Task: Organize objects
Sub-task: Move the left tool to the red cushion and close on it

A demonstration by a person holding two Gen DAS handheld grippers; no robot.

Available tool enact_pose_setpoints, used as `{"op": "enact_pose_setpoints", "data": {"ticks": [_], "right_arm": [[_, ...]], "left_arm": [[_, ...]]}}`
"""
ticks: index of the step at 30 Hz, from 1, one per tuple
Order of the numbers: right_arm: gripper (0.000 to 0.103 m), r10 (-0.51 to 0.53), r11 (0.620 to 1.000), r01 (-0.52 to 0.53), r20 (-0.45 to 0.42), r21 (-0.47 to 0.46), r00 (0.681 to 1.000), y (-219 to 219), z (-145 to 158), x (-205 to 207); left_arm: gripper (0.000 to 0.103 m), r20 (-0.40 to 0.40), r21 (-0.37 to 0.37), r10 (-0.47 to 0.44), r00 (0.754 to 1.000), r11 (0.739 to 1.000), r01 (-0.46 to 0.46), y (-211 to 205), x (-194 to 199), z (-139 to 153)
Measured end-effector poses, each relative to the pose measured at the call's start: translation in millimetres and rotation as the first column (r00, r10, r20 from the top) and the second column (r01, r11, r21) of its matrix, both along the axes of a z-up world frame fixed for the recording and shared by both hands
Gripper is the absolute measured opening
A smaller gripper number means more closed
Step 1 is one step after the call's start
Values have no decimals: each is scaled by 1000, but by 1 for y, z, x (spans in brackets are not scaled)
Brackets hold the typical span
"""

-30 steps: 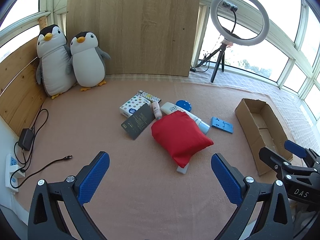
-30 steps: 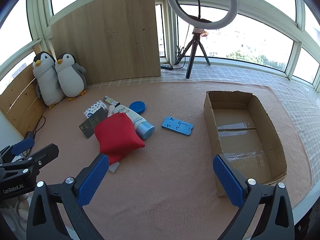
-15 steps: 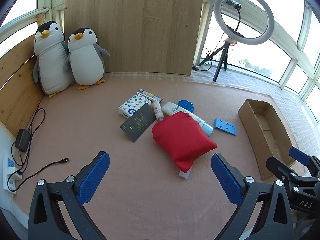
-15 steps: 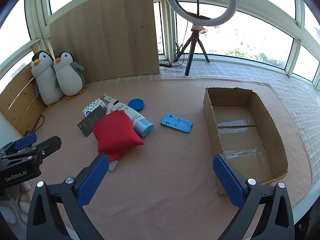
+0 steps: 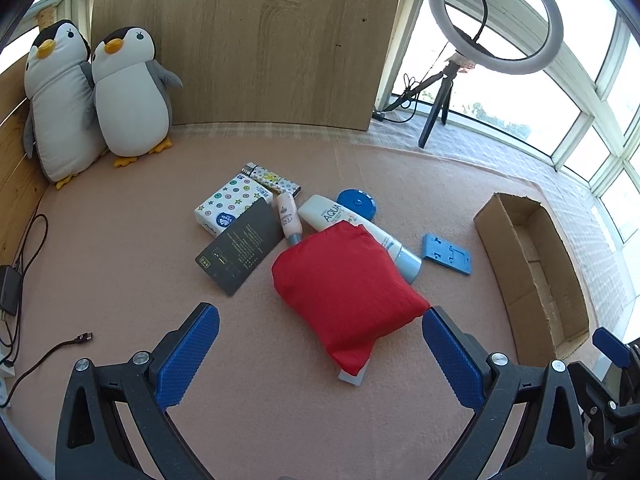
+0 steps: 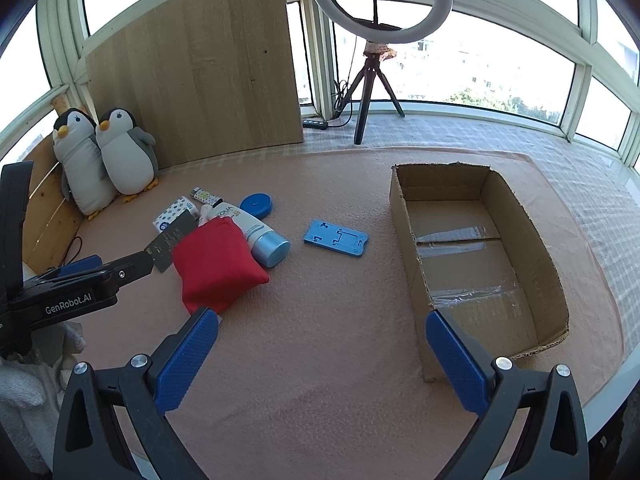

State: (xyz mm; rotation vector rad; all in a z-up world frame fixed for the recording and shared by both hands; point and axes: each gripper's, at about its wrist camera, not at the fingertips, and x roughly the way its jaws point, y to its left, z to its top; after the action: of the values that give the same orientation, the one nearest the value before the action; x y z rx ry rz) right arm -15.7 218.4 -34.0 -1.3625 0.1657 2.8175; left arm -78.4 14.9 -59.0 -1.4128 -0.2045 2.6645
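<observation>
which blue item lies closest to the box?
The flat blue phone stand, alone on the mat between pile and cardboard box; the round blue lid sits farther back.

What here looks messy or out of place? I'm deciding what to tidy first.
The items lie in a loose heap: the red pouch rests on the white tube and hides most of a pale object beneath it, and the dark card overlaps the tissue pack. The cardboard box is empty, its rim ragged.
</observation>
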Motion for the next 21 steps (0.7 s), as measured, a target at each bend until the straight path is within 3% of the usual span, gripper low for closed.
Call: {"op": "enact_pose_setpoints", "data": {"ticks": [5,14,17,21], "right_arm": [[102,-19,1000,19,14,-1,1000,7,-5,3],[102,-70,998,70,32,-1,997,27,-11,10],[102,-79,997,79,31,-1,996,32,-11,13],[102,-87,996,87,31,1,996,37,-11,15]], "left_arm": [[103,27,12,26,999,1000,-27,2,-30,-14],[101,112,126,57,992,989,-71,-8,-79,-40],[92,137,146,68,988,985,-88,-9,-88,-48],[84,168,152,9,986,988,-35,0,-94,-59]]}}
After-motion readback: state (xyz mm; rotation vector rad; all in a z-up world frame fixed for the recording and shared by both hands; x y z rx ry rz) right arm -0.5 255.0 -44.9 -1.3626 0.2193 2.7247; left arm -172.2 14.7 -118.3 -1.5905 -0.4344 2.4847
